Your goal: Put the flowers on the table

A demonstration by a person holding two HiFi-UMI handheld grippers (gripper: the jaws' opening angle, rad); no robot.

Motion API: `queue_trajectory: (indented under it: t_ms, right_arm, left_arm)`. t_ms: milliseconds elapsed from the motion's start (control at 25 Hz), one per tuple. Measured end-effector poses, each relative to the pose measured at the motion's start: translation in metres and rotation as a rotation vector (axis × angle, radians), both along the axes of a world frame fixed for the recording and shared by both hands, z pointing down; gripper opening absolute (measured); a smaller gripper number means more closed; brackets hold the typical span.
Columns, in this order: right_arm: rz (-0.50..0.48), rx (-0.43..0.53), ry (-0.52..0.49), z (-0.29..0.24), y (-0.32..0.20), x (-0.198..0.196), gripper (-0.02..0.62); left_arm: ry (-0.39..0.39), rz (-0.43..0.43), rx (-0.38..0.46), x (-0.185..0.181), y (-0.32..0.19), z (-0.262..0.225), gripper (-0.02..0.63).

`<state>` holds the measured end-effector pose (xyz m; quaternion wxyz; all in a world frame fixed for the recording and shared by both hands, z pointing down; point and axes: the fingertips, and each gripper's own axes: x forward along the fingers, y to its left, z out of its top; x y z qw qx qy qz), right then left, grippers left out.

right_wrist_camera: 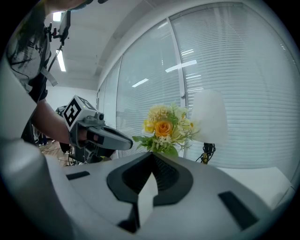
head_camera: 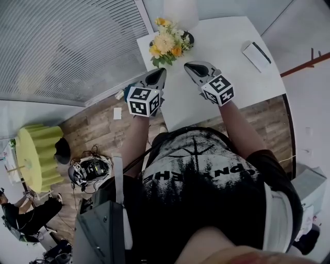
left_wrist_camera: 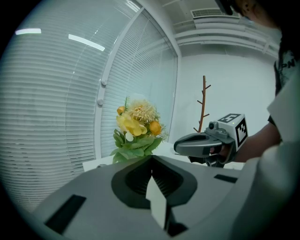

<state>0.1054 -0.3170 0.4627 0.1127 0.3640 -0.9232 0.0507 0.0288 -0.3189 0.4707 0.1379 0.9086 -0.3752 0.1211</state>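
A bouquet of yellow and orange flowers with green leaves stands at the far left corner of the white table. Both grippers hover over the table's near edge and point at the bouquet from a short distance. My left gripper is on the left with its jaws shut and empty. My right gripper beside it is also shut, with nothing in it. In the left gripper view the flowers rise just past the closed jaws, and the right gripper shows to the right. In the right gripper view the flowers stand straight ahead.
A white lamp shade stands behind the bouquet. A white box with a dark pen lies at the table's right. Window blinds run along the left. A yellow-green round stool and cabled gear sit on the wooden floor.
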Motion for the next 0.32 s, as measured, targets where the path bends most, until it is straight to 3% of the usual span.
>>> queue_trajectory:
  t_ms: [320]
  right_arm:
    - [-0.002, -0.008, 0.002, 0.0057, -0.0034, -0.0023, 0.017]
  left_arm:
    - [-0.007, 0.007, -0.004, 0.0008, -0.006, 0.0027, 0.012]
